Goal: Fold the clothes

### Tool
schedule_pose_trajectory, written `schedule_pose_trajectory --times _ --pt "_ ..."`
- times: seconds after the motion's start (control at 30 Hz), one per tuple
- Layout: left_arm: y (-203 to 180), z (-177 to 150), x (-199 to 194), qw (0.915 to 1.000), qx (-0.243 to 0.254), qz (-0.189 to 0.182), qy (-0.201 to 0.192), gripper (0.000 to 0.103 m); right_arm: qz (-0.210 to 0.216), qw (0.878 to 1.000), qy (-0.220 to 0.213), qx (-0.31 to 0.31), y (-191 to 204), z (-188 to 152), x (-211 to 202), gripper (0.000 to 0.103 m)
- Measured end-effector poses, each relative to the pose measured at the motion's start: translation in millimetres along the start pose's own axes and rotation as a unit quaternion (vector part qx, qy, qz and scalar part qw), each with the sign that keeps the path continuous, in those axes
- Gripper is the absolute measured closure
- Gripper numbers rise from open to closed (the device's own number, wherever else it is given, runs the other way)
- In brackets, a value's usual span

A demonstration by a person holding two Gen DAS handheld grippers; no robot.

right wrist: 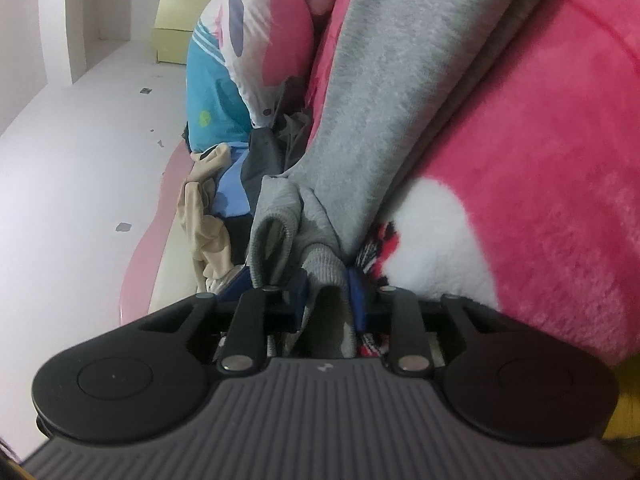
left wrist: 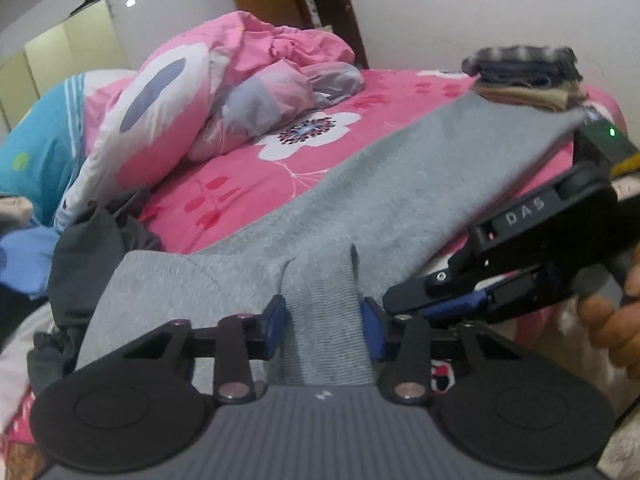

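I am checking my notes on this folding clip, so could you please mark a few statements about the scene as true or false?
1. The left gripper is shut on a ribbed cuff of the grey garment. True.
2. The bed cover is green. False: it is pink with white flowers.
3. The right gripper is shut on grey cloth. True.
4. The folded stack lies on the floor. False: it sits on the bed.
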State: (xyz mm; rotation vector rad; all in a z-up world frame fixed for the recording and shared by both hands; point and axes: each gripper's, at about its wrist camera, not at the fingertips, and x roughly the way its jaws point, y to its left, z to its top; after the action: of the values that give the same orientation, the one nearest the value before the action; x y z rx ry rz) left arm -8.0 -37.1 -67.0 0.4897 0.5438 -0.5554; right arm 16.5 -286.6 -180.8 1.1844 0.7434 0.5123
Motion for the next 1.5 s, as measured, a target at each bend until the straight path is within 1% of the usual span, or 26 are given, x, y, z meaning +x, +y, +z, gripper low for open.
schedule_pose_trajectory --times 0.07,0.1,0.13,0.2,0.33,0.37,0.43,0.53,0.6,0.63,0.67,0.73,0.77,0.8,0.83,0.9,0.93,1.0,1.07,1.13,1.23,1.33,1.5 --pt "-2 -1 -3 0.9999 0.007 0.005 -0.010 0.079 -0.001 1.000 0.003 -0.010 2 0 1 0.082" --pt "-4 -1 -6 0.9998 0.011 0.007 -0.015 0.081 -0.003 1.000 0.004 -0.019 5 0 3 0.084" --pt "-2 0 -12 0.9997 0.011 0.003 -0.021 0.083 -0.005 1.000 0.003 -0.029 9 1 3 0.090" --pt "4 1 -27 0.9993 0.009 -0.010 -0.034 0.097 0.001 0.999 0.002 -0.045 18 3 1 0.094" --pt "14 3 -57 0.9977 0.021 -0.032 -0.056 0.097 0.022 0.997 -0.006 -0.069 44 10 -4 0.094" --pt "15 3 -61 0.9973 0.024 -0.039 -0.057 0.097 0.025 0.997 -0.010 -0.076 50 12 -4 0.094" --pt "14 1 -53 0.9973 0.020 -0.048 -0.052 0.097 0.026 0.996 -0.014 -0.084 56 18 -2 0.094" --pt "11 -3 -37 0.9971 0.007 -0.061 -0.044 0.094 0.021 0.998 -0.019 -0.054 40 24 9 0.094" --pt "9 -6 -20 0.9964 -0.006 -0.078 -0.033 0.091 0.026 0.999 -0.028 -0.003 18 25 13 0.090" --pt "8 -8 -14 0.9962 -0.010 -0.082 -0.028 0.091 0.031 0.999 -0.033 0.025 7 24 13 0.090" --pt "8 -9 -9 0.9959 -0.014 -0.086 -0.024 0.090 0.034 0.998 -0.038 0.037 3 22 10 0.089" --pt "8 -11 -8 0.9951 -0.020 -0.094 -0.025 0.088 0.041 0.997 -0.053 0.030 2 14 -1 0.083" --pt "9 -13 -8 0.9946 -0.024 -0.097 -0.025 0.085 0.047 0.997 -0.060 0.025 2 10 -7 0.068" --pt "10 -15 -9 0.9941 -0.029 -0.101 -0.027 0.085 0.056 0.996 -0.067 0.018 3 5 -13 0.053" --pt "13 -16 -10 0.9932 -0.036 -0.107 -0.030 0.082 0.062 0.995 -0.072 0.012 5 1 -18 0.049" --pt "18 -20 -15 0.9907 -0.051 -0.121 -0.036 0.069 0.062 0.995 -0.073 0.004 7 -5 -22 0.043" --pt "20 -21 -17 0.9892 -0.060 -0.128 -0.040 0.067 0.056 0.996 -0.071 0.000 9 -7 -23 0.043" --pt "22 -24 -24 0.9885 -0.067 -0.127 -0.048 0.054 0.025 0.998 -0.059 -0.011 13 -8 -17 0.042" --pt "24 -29 -32 0.9887 -0.074 -0.117 -0.057 0.050 0.002 0.999 -0.044 -0.021 19 -8 -8 0.042" --pt "30 -35 -41 0.9874 -0.090 -0.113 -0.065 0.050 -0.009 0.999 -0.028 -0.028 24 -8 3 0.042" --pt "44 -46 -52 0.9835 -0.129 -0.104 -0.074 0.048 -0.020 0.999 -0.002 -0.035 30 -11 17 0.042" --pt "57 -60 -56 0.9802 -0.160 -0.091 -0.074 0.046 -0.020 0.999 0.023 -0.030 32 -18 29 0.042" --pt "67 -77 -48 0.9723 -0.201 -0.101 -0.063 0.046 -0.023 0.999 0.038 -0.028 40 -32 42 0.041"
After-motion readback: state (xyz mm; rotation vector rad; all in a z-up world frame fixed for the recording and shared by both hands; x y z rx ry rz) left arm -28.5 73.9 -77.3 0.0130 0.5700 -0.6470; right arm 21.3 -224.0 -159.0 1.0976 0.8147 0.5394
